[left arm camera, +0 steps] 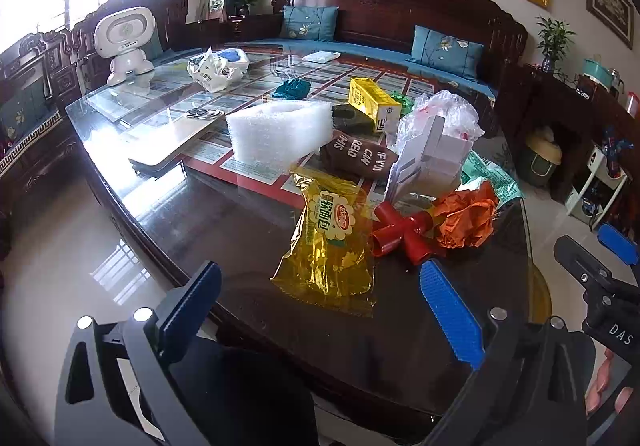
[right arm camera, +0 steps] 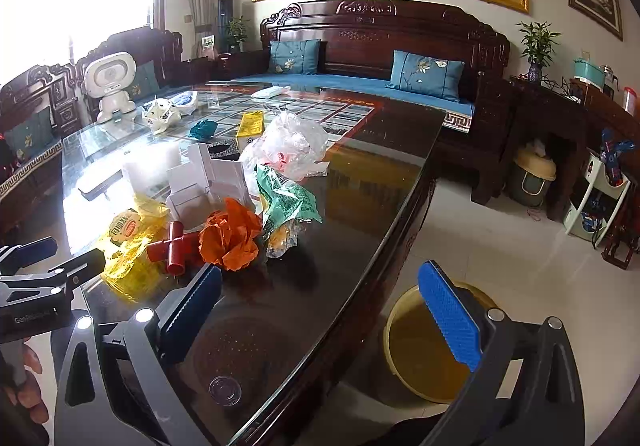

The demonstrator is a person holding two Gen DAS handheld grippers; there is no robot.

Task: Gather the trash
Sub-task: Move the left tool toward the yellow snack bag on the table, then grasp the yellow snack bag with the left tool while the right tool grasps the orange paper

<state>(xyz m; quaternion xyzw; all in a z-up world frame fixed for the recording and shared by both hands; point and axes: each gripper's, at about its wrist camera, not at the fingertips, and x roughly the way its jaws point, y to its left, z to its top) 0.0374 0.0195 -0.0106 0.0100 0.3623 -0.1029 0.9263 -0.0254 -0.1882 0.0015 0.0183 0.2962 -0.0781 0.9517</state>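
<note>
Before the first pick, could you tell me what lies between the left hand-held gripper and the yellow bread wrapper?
Nothing: in the left wrist view, only bare glass tabletop separates the open left hand-held gripper from the yellow bread wrapper.

**Trash heaped at the near end of the glass table**

The yellow bread wrapper lies flat, crinkled, nearest the table edge. At its three o'clock sits a red cross-shaped pipe fitting, touching a crumpled orange paper ball. At twelve o'clock from those, a torn white carton stands tilted, with a green printed wrapper just beside it and a clear plastic bag bunched behind. The yellow bin waits on the floor, open.
</note>
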